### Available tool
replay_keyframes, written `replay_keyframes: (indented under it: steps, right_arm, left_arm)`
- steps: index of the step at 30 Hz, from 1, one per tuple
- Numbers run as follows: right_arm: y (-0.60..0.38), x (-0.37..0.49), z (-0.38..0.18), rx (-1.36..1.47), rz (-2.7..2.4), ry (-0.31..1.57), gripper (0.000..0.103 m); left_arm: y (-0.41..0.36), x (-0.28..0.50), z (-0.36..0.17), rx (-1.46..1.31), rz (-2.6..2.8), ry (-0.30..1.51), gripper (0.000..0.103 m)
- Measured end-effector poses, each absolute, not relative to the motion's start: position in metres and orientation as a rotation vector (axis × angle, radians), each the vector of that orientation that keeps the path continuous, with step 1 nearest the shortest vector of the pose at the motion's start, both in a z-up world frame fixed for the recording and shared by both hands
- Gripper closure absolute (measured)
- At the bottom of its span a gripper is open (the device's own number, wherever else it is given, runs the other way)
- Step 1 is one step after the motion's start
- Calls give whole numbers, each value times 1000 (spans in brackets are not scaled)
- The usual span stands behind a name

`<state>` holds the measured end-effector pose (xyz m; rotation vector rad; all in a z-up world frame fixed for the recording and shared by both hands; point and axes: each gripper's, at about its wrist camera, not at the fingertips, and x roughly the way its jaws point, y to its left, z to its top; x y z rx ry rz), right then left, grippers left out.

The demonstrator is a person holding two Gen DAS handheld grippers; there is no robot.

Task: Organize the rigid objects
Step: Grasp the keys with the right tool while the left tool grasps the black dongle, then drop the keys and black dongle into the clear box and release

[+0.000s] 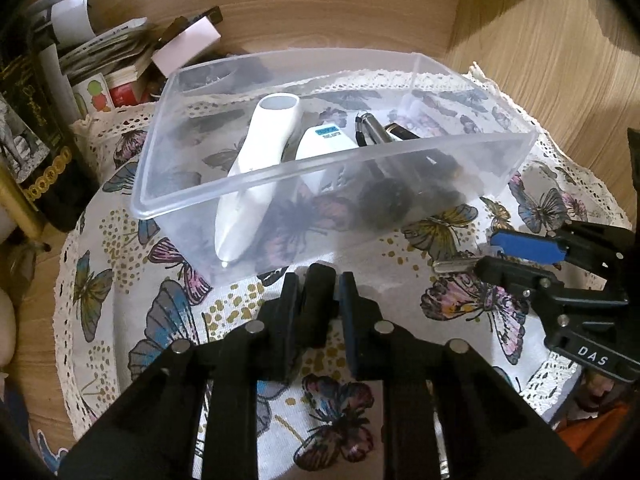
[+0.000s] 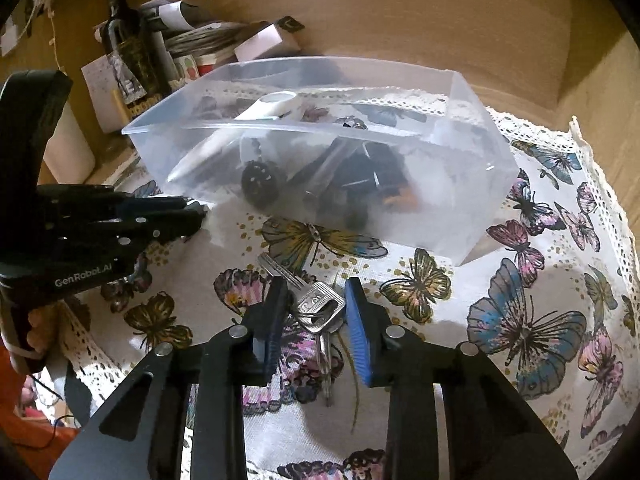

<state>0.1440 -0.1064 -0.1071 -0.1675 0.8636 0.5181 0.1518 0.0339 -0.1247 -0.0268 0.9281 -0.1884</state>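
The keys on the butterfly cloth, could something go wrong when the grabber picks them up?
Maybe. The keys lie flat on the tablecloth between the open right gripper, so its fingers could pinch the cloth too and tug it. There are several keys in the bunch, so one may dangle or slip loose. The clear plastic box is close and looks light; a bump could shove it. The left gripper, shut on a small black thing, is also near.
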Motion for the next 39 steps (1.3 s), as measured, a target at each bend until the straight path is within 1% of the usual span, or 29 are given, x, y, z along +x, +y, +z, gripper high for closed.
replay_keyframes:
  steps: [2,3,4,7,13,15,16,17,19,21,23,25,27,28,29,39]
  right_arm:
    - [-110,142,-103,-168,516,847,80]
    - [-112,141,-101,-166,519,840,83]
    - [-114,140,-97,-161,526,831,95]
    - [-115,137,-91,-164,519,817,97]
    - [-119,135,-90,-169,510,826,96]
    - [-117,134,-91,-194,513,831,94]
    - [-115,134,-92,-199,516,833,90]
    - [-113,134,-93,-203,527,842,83]
    - [-108,136,-97,-213,542,858,74]
    - [-104,138,-100,-230,543,868,70]
    - [-98,141,-106,-254,547,882,63]
    - [-92,145,-116,-287,536,911,63]
    - [-91,146,-116,-288,540,896,63]
    - [-91,148,-115,-285,541,895,72]
    - [-91,148,-115,-282,544,897,76]
    - [-98,139,-107,-225,529,857,77]
  left_arm:
    - [34,148,-121,-21,-188,914,84]
    - [33,147,-119,-19,-186,907,84]
    - [34,144,-117,-21,-185,899,84]
    - [36,139,-110,-29,-177,875,84]
    - [42,128,-96,-46,-160,839,84]
    - [44,125,-92,-50,-155,827,84]
    - [45,124,-91,-53,-154,823,84]
    - [46,123,-89,-58,-155,819,84]
    - [46,121,-89,-58,-152,819,84]
    - [46,118,-88,-57,-151,815,84]
    - [47,115,-88,-58,-151,812,84]
    - [49,112,-87,-63,-150,806,84]
    - [51,110,-86,-71,-148,798,84]
    - [52,109,-85,-74,-148,793,84]
    - [53,108,-84,-77,-147,789,84]
    - [56,103,-73,-88,-148,749,84]
